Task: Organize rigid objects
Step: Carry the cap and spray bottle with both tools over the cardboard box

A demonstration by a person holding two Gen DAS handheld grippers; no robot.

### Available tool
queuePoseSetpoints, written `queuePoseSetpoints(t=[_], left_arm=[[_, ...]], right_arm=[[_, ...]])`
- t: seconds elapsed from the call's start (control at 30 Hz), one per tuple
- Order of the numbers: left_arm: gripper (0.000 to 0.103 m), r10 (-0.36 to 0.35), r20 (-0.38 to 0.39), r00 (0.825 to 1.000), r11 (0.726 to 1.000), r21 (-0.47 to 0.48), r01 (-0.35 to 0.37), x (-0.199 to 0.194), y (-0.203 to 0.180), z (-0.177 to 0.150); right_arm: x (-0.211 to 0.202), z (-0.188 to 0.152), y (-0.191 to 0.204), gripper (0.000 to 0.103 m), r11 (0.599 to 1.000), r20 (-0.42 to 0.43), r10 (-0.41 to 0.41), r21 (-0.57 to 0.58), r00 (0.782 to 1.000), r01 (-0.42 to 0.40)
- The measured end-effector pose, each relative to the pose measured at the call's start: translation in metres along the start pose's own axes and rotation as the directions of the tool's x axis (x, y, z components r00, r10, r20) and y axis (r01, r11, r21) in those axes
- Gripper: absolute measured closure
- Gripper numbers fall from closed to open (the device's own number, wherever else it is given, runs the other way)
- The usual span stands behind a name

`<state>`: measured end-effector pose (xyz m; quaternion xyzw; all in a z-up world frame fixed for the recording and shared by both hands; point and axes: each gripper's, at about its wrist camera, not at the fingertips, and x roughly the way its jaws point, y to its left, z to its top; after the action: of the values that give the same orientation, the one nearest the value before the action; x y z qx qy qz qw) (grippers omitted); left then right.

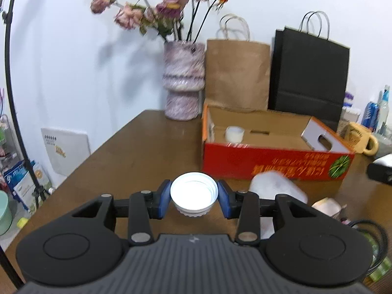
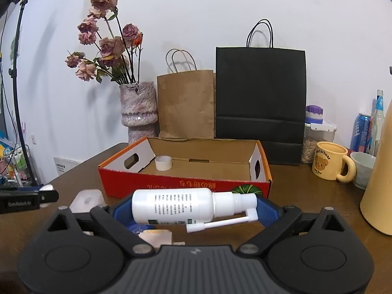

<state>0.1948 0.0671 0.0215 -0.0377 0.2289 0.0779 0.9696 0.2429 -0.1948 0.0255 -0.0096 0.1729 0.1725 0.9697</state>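
Both loaded: left hand-held gripper [image 1: 194, 194] pinching white cap [image 1: 194, 196], right hand-held gripper [image 2: 194, 208] clamping spray bottle [image 2: 181, 207] lengthwise; carrying level w/ clearance over red box [image 2: 186, 183] wall before releasing inside.

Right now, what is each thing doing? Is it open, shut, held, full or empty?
left claw: shut on white cap.
white cap: held, hollow side showing.
right claw: shut on spray bottle.
spray bottle: held sideways, nozzle arm folded out.
cardboard box: open, holds only a tape roll.
tape roll: lying flat in the box.
yellow mug: upright.
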Motion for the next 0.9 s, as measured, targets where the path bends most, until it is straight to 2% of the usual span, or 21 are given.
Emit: queuePoseSetpoints(t=[0.23,0.47,0.73,0.9], left_arm=[[0.062,-0.023,0.069,0.997,1.0,0.023,0.022,-0.003,-0.022,0.036],[0.062,-0.04,0.088,0.995,0.999,-0.005,0.041,0.013,-0.041,0.065],[0.062,-0.042,0.123,0.992,0.999,-0.023,0.045,0.038,-0.059,0.09],[0.062,-0.042,0.119,0.992,0.999,-0.018,0.044,0.057,-0.066,0.101]], right_arm=[[0.005,0.021,0.002,0.005,1.0,0.017,-0.006,-0.001,1.0,0.006],[0.018,0.049,0.006,0.005,1.0,0.061,-0.016,0.004,0.998,0.015],[0.049,0.073,0.0,0.005,1.0,0.063,-0.009,0.023,0.998,0.008],[0.073,0.086,-0.008,0.005,0.999,0.054,-0.006,0.035,0.999,0.004]])
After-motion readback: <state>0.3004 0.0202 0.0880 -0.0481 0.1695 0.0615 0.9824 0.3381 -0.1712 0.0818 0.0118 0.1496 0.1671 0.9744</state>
